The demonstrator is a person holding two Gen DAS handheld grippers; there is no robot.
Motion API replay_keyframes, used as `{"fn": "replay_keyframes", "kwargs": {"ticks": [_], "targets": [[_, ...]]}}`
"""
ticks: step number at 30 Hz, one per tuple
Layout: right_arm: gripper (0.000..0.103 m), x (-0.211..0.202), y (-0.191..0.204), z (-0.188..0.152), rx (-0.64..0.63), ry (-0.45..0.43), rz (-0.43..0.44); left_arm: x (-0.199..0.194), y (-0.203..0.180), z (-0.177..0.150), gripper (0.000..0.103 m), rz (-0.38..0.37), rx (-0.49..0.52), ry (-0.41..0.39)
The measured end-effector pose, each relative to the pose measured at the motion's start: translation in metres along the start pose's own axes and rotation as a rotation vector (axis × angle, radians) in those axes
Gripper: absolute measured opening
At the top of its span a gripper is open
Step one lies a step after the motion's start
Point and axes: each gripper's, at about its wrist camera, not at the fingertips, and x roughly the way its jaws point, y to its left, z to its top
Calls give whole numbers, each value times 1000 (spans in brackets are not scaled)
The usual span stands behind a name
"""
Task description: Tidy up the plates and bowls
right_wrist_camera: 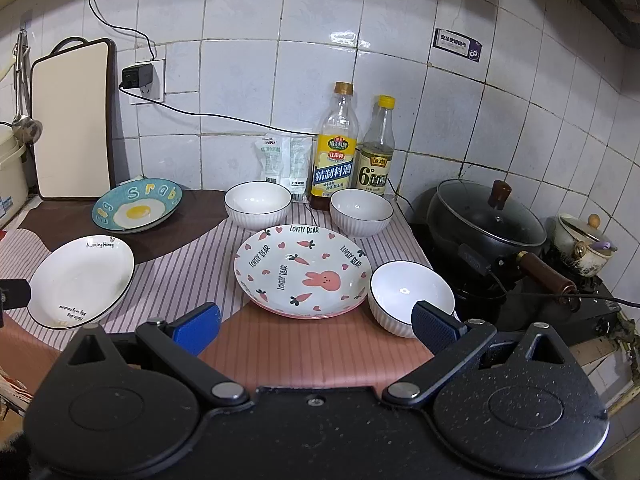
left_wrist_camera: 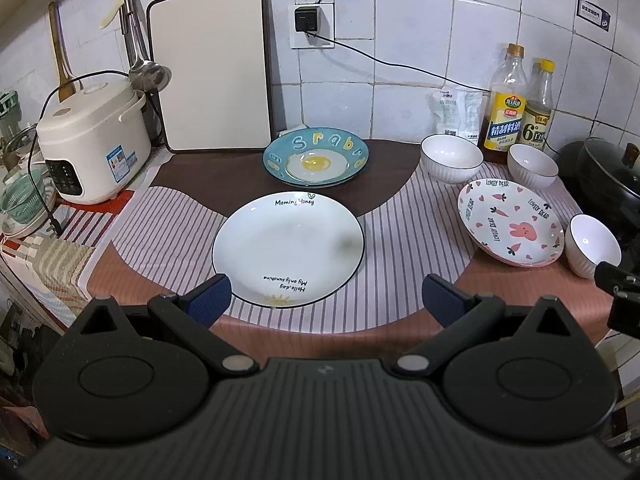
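White plate [left_wrist_camera: 288, 246] just beyond the spread left tool [left_wrist_camera: 326, 300]

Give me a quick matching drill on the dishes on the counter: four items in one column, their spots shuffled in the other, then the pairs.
Items
1. blue egg plate
2. white sunshine plate
3. pink bunny plate
4. near white bowl

Places
A. right beside the black pot, close to the right tongs
B. on the dark brown patch of the mat, in front of the cutting board
C. straight ahead of the open left tongs
D. between the near bowl and the striped part of the mat, in front of two other bowls

Pairs: 1-B, 2-C, 3-D, 4-A
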Motion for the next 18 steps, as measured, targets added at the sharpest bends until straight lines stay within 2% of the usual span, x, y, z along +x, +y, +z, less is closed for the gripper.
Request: {"fn": "replay_keyframes", "kwargs": {"ticks": [8, 12, 18], "targets": [[103, 1, 1, -1, 4, -9, 16, 3, 0, -3, 103, -6, 3, 5], [103, -4, 5, -1, -7, -63, 65, 5, 6, -1, 103, -15, -6, -19], [103, -11, 26, 3, -83, -171, 128, 5, 29, 8, 103, 28, -55, -79]]}}
